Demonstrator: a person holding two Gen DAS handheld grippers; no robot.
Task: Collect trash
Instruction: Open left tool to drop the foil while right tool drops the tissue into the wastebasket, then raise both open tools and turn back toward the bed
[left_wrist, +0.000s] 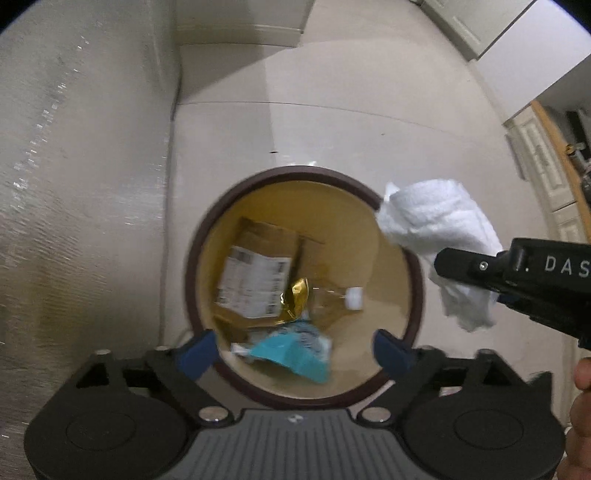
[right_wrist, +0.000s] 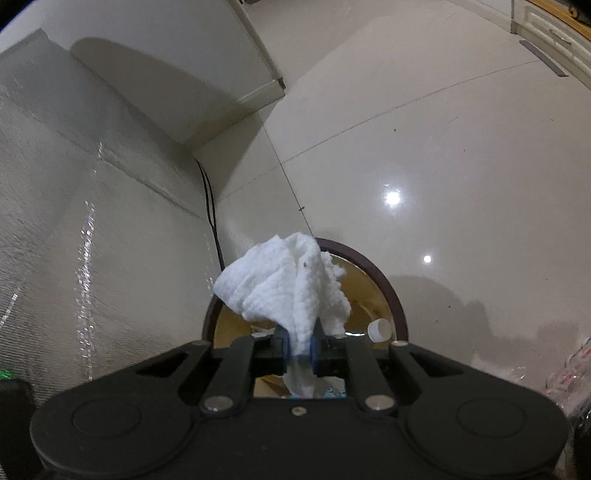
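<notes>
Left claw (left_wrist: 293, 350) stands spread wide with nothing between its two blue pads, directly above the bin (left_wrist: 195, 236); right claw (right_wrist: 300, 347) pinches one crumpled white paper towel (right_wrist: 284, 284), which bulges ahead of its tips over the bin's near rim. One round bin, dark-brown rim, tan interior; inside lie one labelled cardboard piece (left_wrist: 255, 280), one gold wrapper (left_wrist: 295, 295), one teal packet (left_wrist: 291, 350), one white cap (left_wrist: 354, 298). Glossy tiled floor (right_wrist: 443, 166) lies open beyond; a wall (left_wrist: 74, 184) stands close on the left.
</notes>
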